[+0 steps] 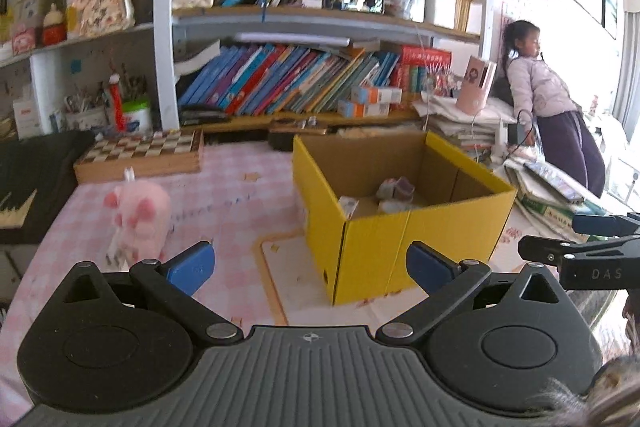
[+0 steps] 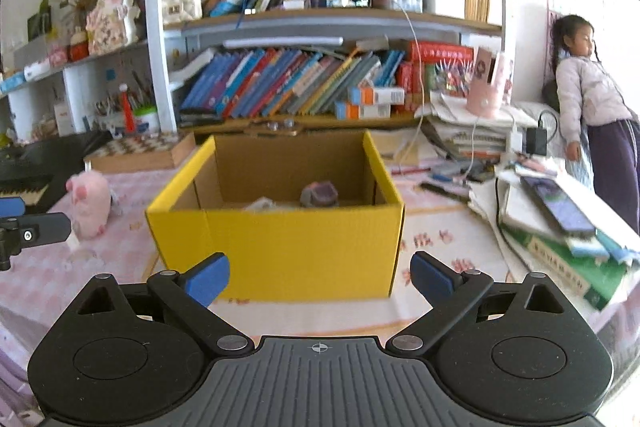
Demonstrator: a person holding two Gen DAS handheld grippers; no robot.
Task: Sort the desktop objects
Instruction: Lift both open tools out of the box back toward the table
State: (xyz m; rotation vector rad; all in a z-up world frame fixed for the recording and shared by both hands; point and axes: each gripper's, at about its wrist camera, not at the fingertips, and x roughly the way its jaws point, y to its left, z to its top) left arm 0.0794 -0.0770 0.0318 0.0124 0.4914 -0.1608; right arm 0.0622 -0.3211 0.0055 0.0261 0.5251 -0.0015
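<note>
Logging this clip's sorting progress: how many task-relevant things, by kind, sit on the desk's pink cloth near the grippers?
Yellow cardboard box: 1
Pink plush toy: 1
Wooden chessboard box: 1
Small items inside the box: blurred, count unclear
Total, leaving those out: 3

The left gripper (image 1: 310, 269) and the right gripper (image 2: 320, 277) were level, side by side, jaws spread wide, gripping nothing.
</note>
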